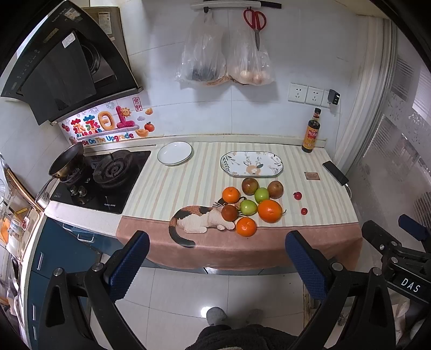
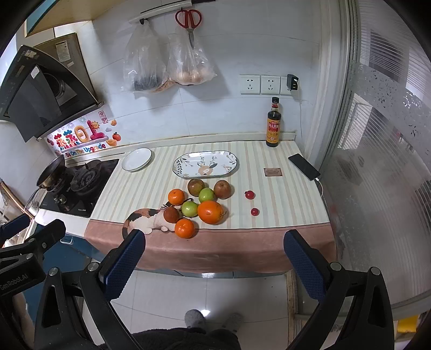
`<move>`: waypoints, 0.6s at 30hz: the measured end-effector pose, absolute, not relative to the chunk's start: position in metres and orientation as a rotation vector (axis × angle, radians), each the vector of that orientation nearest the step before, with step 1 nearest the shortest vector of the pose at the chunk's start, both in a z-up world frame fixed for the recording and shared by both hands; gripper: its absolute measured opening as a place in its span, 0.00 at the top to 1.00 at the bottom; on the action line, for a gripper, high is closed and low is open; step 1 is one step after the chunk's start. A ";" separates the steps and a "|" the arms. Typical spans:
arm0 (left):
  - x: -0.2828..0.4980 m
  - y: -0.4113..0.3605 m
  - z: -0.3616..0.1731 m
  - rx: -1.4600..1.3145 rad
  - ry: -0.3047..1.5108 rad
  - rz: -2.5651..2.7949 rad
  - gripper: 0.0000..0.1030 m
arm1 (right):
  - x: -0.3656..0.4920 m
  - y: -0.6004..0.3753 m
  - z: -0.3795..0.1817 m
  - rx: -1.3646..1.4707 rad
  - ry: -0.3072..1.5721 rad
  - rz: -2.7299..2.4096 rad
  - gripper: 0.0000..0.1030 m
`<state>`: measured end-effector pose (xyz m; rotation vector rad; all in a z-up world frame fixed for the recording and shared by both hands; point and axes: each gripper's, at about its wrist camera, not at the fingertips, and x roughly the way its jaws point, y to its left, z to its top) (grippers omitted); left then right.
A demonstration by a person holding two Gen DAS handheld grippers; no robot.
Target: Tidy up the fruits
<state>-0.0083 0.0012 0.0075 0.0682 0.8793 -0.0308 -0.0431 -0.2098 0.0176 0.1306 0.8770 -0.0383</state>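
Note:
A cluster of fruit lies on the striped cloth: a big orange (image 1: 270, 211) (image 2: 210, 212), two small oranges (image 1: 246, 226) (image 1: 230, 194), two green apples (image 1: 248, 207) (image 1: 261, 195), brown pears (image 1: 250, 186) (image 1: 275, 189), a dark red-brown fruit (image 1: 229, 212). Two small red fruits (image 1: 297, 195) (image 1: 304, 211) lie to the right. Behind stand an oval patterned plate (image 1: 234, 172) (image 2: 186, 173) and a round white plate (image 1: 174, 153) (image 2: 136, 159), both bare. My left gripper (image 1: 218, 250) and right gripper (image 2: 214, 249) hang open over the floor, short of the counter's front edge, holding nothing.
A gas hob (image 1: 102, 177) with a small pan (image 1: 67, 160) sits at the left. A soy sauce bottle (image 1: 312, 132), a phone on a cable (image 1: 335, 172) and a small card (image 1: 312, 176) lie at the right. Bags and scissors (image 1: 255, 23) hang on the wall. The person's feet (image 1: 215, 315) are below.

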 end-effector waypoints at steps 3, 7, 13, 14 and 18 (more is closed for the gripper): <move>-0.009 0.001 0.007 0.067 0.878 -0.029 0.00 | -0.043 -0.210 0.018 0.129 0.877 -0.038 0.00; -0.008 0.001 0.009 0.067 0.876 -0.029 0.00 | -0.043 -0.208 0.019 0.130 0.875 -0.035 0.00; -0.007 0.000 0.010 0.067 0.875 -0.028 0.00 | -0.044 -0.207 0.020 0.131 0.873 -0.033 0.00; -0.007 0.001 0.010 0.068 0.874 -0.028 0.00 | -0.044 -0.207 0.020 0.130 0.873 -0.033 0.00; -0.006 0.000 0.012 0.067 0.874 -0.030 0.00 | -0.044 -0.207 0.020 0.132 0.873 -0.032 0.00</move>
